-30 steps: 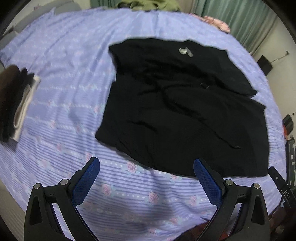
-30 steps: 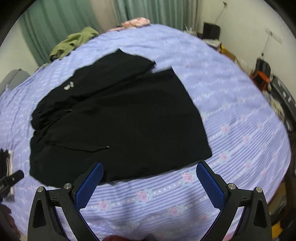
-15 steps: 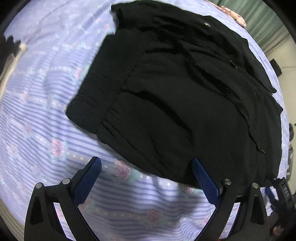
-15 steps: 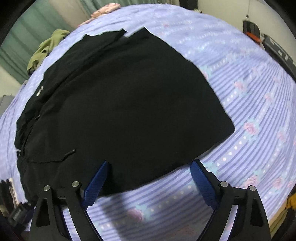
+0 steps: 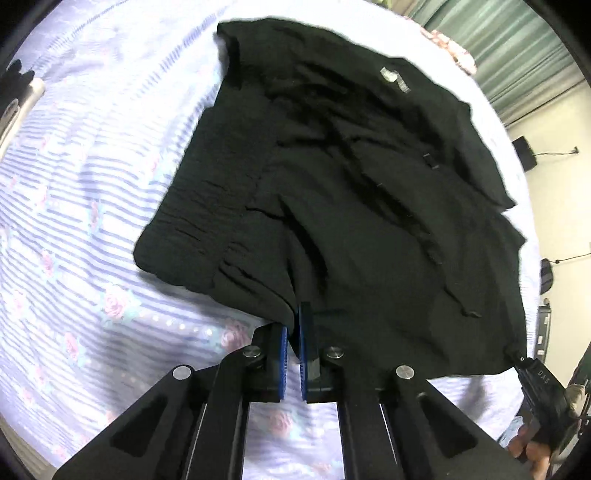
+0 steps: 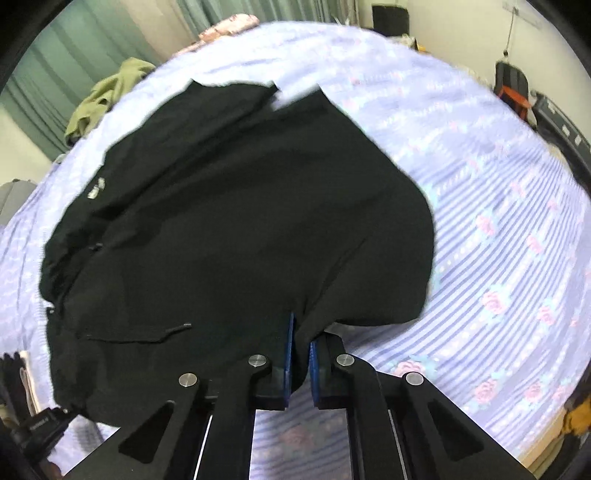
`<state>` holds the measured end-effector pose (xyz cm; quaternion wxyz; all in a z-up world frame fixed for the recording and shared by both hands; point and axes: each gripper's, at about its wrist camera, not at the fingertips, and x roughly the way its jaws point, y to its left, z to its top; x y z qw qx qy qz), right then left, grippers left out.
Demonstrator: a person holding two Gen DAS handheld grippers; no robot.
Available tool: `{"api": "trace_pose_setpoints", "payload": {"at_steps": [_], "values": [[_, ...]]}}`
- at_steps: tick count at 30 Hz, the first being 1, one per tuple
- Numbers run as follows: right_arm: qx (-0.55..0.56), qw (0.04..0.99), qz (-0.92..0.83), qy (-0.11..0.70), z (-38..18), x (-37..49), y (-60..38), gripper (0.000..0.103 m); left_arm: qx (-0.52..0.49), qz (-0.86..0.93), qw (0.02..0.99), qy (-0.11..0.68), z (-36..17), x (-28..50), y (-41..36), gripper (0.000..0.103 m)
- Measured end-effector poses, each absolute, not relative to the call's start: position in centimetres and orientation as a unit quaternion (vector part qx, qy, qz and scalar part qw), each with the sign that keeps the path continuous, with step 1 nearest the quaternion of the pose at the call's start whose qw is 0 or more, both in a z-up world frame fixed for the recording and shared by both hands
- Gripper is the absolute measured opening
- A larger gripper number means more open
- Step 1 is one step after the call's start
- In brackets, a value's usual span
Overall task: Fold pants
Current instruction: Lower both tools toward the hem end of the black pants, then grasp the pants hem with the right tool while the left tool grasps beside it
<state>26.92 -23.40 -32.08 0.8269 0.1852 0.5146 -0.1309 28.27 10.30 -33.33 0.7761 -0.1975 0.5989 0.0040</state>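
Black pants (image 5: 351, 192) lie spread on a bed with a purple striped sheet with pink roses (image 5: 81, 229). My left gripper (image 5: 293, 332) is shut on the near edge of the pants, near the gathered waistband end. My right gripper (image 6: 300, 343) is shut on the same near edge of the pants (image 6: 229, 221), toward the leg end. The cloth is pinched between the blue pads (image 6: 289, 347) and bunches up at each grip. The right gripper also shows at the left wrist view's lower right (image 5: 535, 380).
A folded dark and white pile of clothes (image 5: 14, 96) lies at the bed's left edge. An olive garment (image 6: 107, 96) and a pink item (image 6: 225, 26) lie at the far side by green curtains. Bags and gear (image 6: 517, 92) stand by the right wall.
Both grippers have moved down to the near edge of the pants and shut on it. A second ago both were open above the bed.
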Motion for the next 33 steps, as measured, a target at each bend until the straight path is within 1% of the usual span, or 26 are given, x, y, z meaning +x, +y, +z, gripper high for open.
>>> {"api": "trace_pose_setpoints", "payload": {"at_steps": [8, 11, 19, 22, 27, 33], "values": [[0.176, 0.855, -0.126, 0.47, -24.8, 24.0, -23.0, 0.006, -0.187, -0.019, 0.808, 0.558, -27.8, 25.0, 11.7, 0.006], [0.151, 0.863, -0.137, 0.463, -22.9, 23.2, -22.5, 0.005, -0.184, -0.022, 0.813, 0.551, -26.3, 24.0, 12.7, 0.006], [0.138, 0.887, -0.128, 0.423, -17.4, 22.0, -21.6, 0.005, -0.184, -0.01, 0.834, 0.521, -21.4, 22.9, 13.0, 0.006], [0.14, 0.894, -0.12, 0.409, -15.2, 22.5, -21.7, 0.005, -0.181, 0.003, 0.837, 0.517, -20.0, 23.8, 12.5, 0.006], [0.137, 0.902, -0.104, 0.395, -13.2, 25.1, -22.0, 0.005, -0.19, 0.023, 0.846, 0.497, -17.7, 27.0, 11.9, 0.006], [0.129, 0.915, -0.08, 0.374, -11.4, 31.8, -22.4, 0.005, -0.19, 0.046, 0.855, 0.48, -16.1, 32.5, 11.5, 0.006]]}}
